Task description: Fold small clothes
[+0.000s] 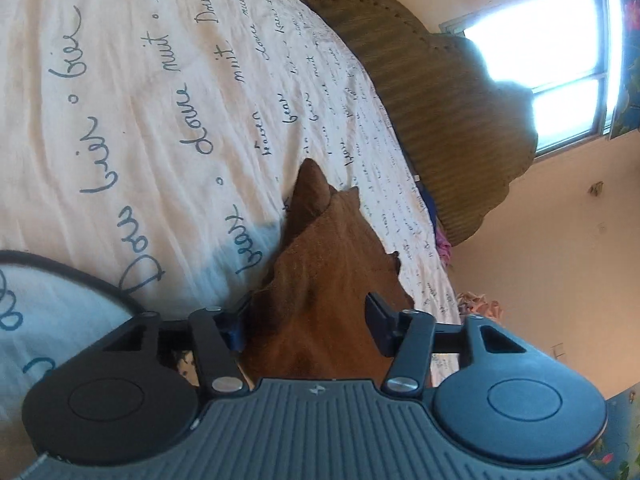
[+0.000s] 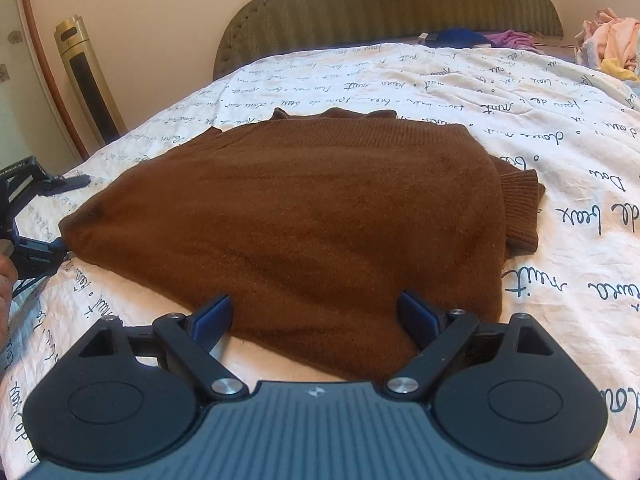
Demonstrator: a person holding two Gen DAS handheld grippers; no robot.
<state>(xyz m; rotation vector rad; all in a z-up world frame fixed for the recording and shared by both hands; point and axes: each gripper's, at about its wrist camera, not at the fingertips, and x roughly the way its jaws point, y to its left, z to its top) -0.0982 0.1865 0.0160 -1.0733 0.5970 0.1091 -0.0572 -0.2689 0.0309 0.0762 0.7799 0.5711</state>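
Blown-out window [image 1: 536, 76] glare; fisheye-warped edges

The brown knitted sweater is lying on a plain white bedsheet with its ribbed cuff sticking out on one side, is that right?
Not quite. The brown knitted sweater does lie with its ribbed cuff sticking out on one side, but the white bedsheet is not plain: it is printed with dark handwritten script, as the right wrist view shows.

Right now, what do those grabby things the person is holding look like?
Each hand-held gripper, the left and the right, has a ribbed grey-blue body with a small logo, two round black discs, black link arms with silver screws, and two short blue-padded fingers. A black cable curves beside the left one.
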